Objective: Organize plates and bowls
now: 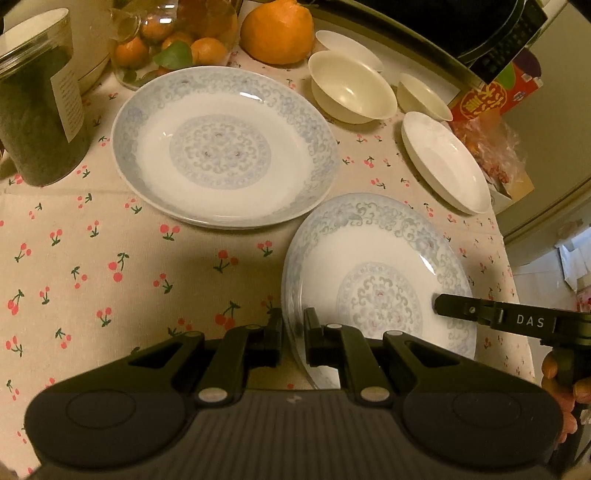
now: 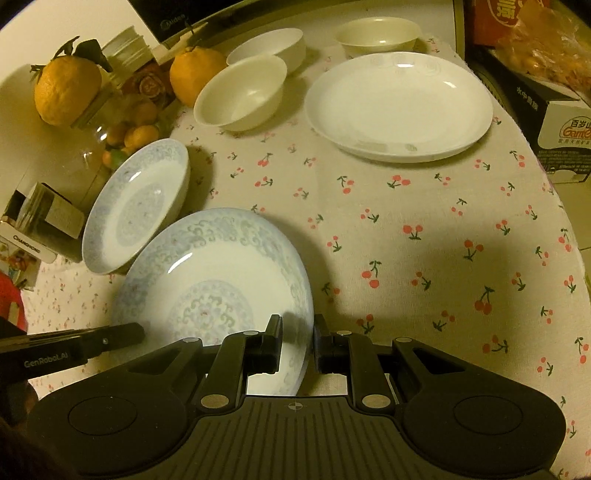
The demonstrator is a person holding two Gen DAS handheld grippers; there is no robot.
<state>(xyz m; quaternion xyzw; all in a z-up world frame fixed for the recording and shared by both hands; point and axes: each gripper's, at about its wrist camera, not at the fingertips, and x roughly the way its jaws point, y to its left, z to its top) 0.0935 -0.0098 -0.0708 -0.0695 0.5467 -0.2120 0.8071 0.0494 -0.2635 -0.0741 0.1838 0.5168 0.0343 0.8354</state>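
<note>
Cherry-print tablecloth (image 2: 424,221) below, crowded with crockery. Second blue-patterned plate (image 1: 225,144) lying flat just beyond, likely stacking target. Nearer blue-patterned plate (image 2: 210,273) raised, tilted. Left gripper (image 1: 293,332) and right gripper (image 2: 297,339) each clamped on opposite rim edges. Risks: glazed rim slipping from narrow pads; uneven pull twisting plate; chipping on careless landing.

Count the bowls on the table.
3 bowls, all at the table's far side: the nearest bowl beside the big orange, a second just behind it, a third beyond the plain white plate. None seems hidden.
</note>
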